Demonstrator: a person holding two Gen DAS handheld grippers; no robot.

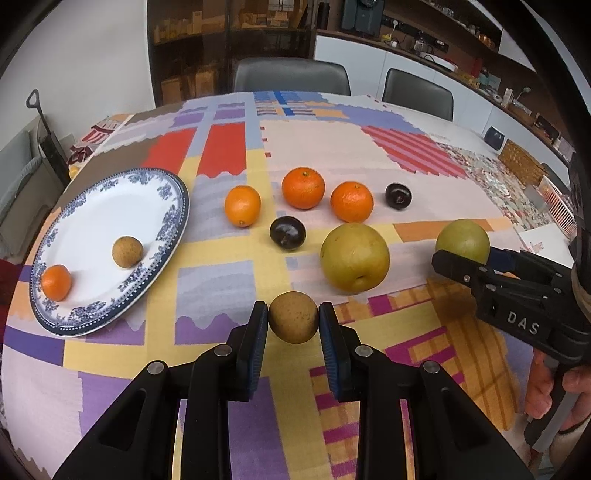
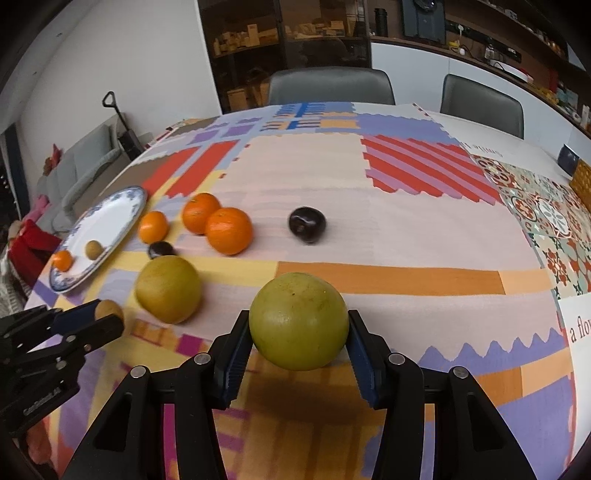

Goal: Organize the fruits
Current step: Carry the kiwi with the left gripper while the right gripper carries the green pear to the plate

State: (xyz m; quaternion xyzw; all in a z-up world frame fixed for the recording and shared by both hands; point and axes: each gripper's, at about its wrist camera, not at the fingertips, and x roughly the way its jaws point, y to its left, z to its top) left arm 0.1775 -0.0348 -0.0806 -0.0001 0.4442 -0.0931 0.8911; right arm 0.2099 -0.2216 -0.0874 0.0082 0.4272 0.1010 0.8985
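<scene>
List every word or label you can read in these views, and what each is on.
"DAS": raised letters on the right hand-held gripper.
"a flo", cut off by the frame edge: printed on the white cloth.
Upside-down word on the cloth, far side: too blurred.
Lettering on the left hand-held gripper: too small.

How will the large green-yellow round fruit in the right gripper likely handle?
The large green-yellow round fruit looks firm and probably heavy. Its smooth curve meets the right gripper pads only at the sides, so it may slip. Set down, it would likely roll.

A home dining room: patchwork-clothed table [image 1: 314,147], chairs [image 1: 291,75], stocked shelves [image 1: 207,26].
</scene>
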